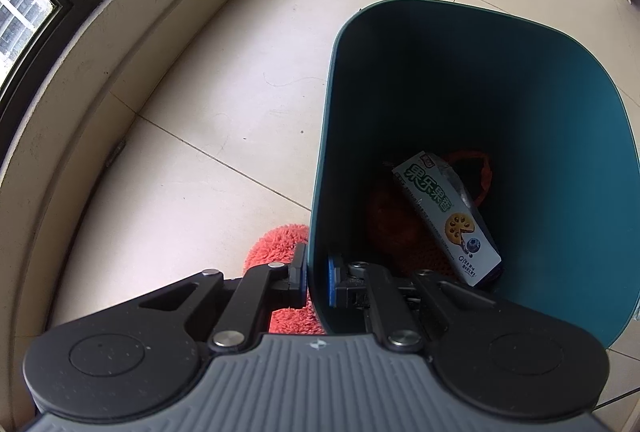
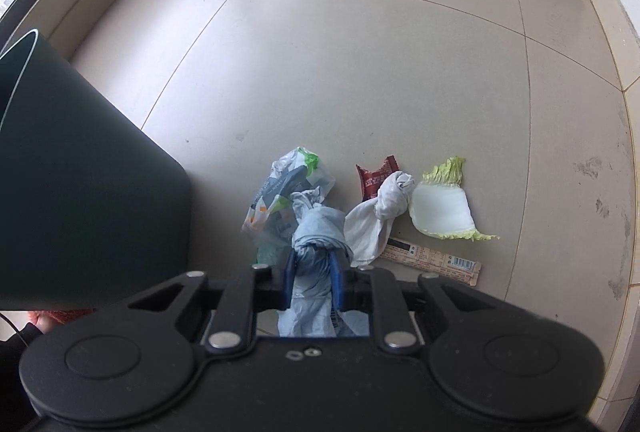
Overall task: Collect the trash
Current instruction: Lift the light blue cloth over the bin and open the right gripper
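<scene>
Gripping the near rim of the teal bin (image 1: 520,104) with the left gripper (image 1: 318,278), one finger inside the wall and one outside, clamped tight. Pinching the knotted blue bag (image 2: 316,238) in the right gripper (image 2: 312,282), jaws closed on its knot, just beside the bin (image 2: 80,192). Lifting clear of the plastic wrapper (image 2: 288,188) and white cloth (image 2: 380,212), carrying over the rim, releasing above the snack box (image 1: 444,216). Holding the bin steady against tipping.
</scene>
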